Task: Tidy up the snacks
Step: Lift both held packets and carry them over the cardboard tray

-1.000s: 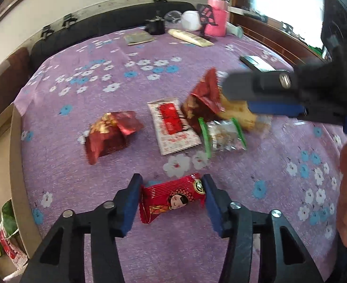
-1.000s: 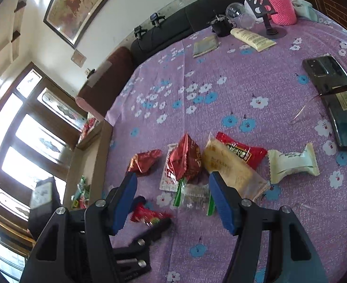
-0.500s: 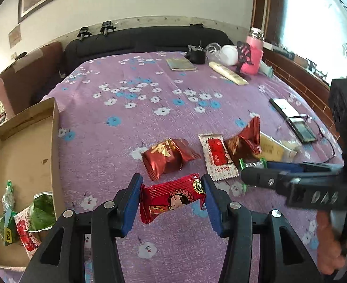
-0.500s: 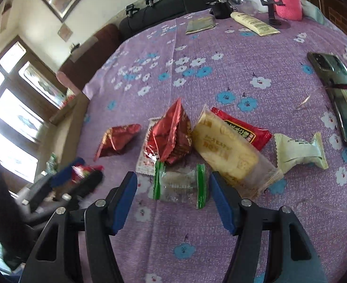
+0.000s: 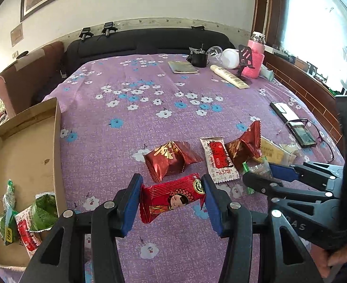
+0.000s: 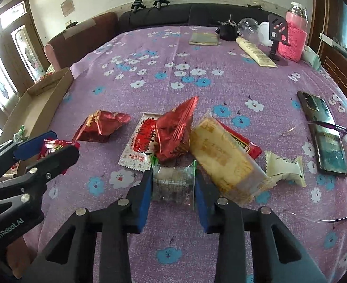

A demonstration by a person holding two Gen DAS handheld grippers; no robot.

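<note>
Jaws closing on clear snack packet (image 6: 173, 184)

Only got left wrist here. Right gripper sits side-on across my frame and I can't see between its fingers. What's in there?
Observer: A clear packet with green ends sits between the pads of the right gripper. The jaws are closing, with both pads at the packet's ends.
Operator: Anything under the yellow biscuit pack? It's hidden here.
Observer: Yes, a red packet with black lettering pokes out from beneath it.
Operator: Is the clear one free of the pile?
Observer: Not quite. The red foil pouch stands right against its far edge and looks to touch it.
</note>
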